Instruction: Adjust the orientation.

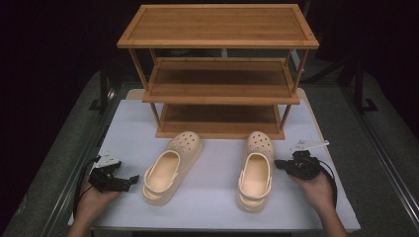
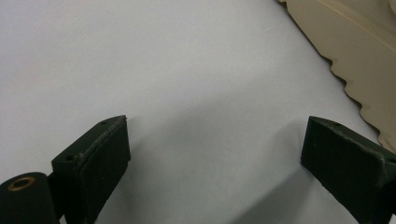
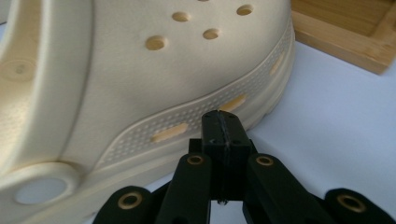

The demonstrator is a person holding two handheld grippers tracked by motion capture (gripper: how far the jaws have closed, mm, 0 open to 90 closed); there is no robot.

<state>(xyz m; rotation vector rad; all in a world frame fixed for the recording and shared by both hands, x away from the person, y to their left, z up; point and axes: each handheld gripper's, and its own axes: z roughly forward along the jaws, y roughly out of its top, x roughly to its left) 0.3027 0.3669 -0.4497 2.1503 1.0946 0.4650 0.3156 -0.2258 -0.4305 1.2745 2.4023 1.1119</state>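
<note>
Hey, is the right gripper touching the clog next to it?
Apart. In the high view, a strip of white table separates the right gripper from the right clog.

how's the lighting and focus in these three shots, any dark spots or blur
High view: the white table is lit, surroundings nearly black, lower rack shelves shadowed. Left gripper view: soft, with a grey shadow on the table between the open jaws. Right gripper view: the clog is fairly sharp; the near black linkage is slightly soft.

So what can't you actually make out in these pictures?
- Backs of the shelf rack's lower shelves: high view, shadowed under the boards above.
- Left clog: left gripper view, cut off by the frame edge.
- Right clog's heel and far side: right gripper view, cropped, hidden by its own body.
</note>
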